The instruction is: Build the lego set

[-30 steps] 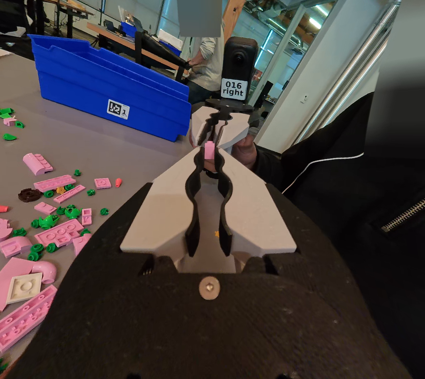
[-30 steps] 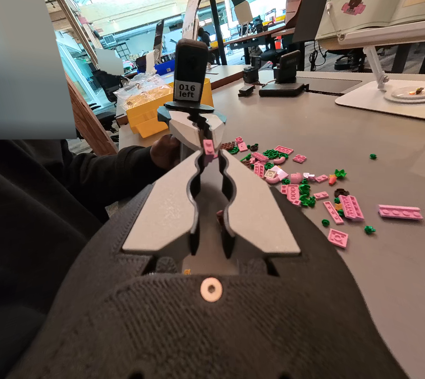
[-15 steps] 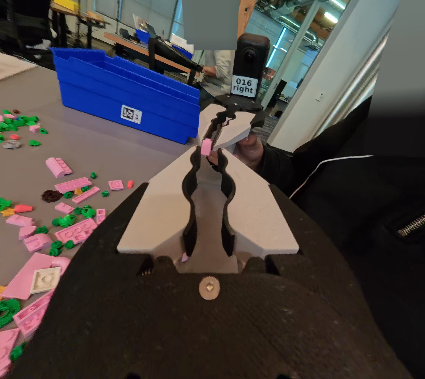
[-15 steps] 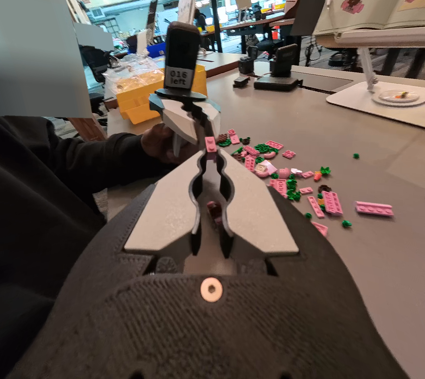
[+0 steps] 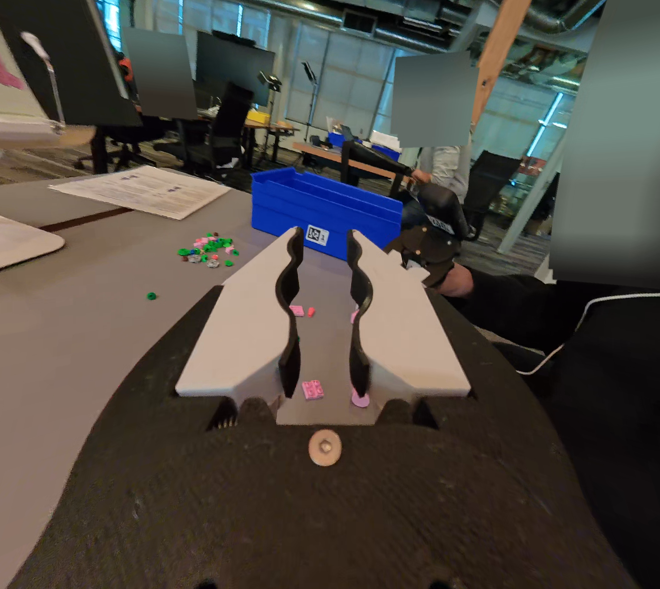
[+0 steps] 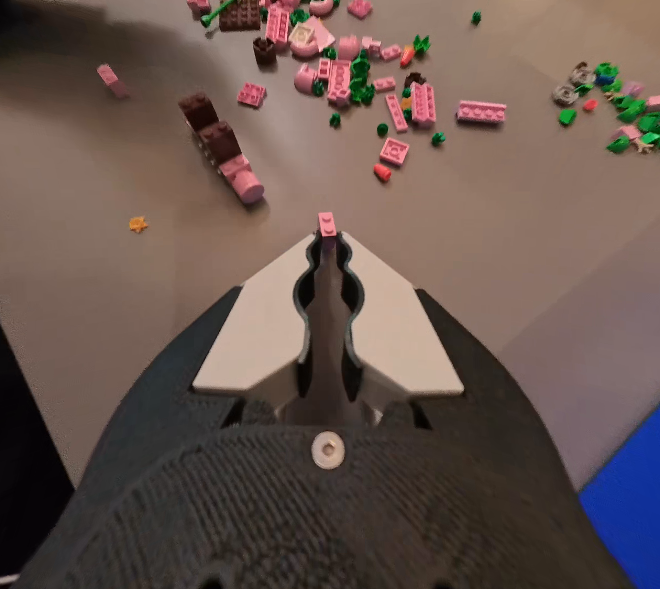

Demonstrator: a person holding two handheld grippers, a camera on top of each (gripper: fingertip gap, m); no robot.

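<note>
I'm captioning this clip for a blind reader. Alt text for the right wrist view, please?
The right gripper is shut on a small pink brick at its fingertips, above a grey table. Ahead lie scattered pink, green and brown lego pieces, with a brown-and-pink partial build to the left.

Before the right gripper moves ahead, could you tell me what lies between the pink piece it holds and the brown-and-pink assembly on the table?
In the right wrist view, only bare grey table lies between the pink piece and the brown-and-pink assembly.
</note>
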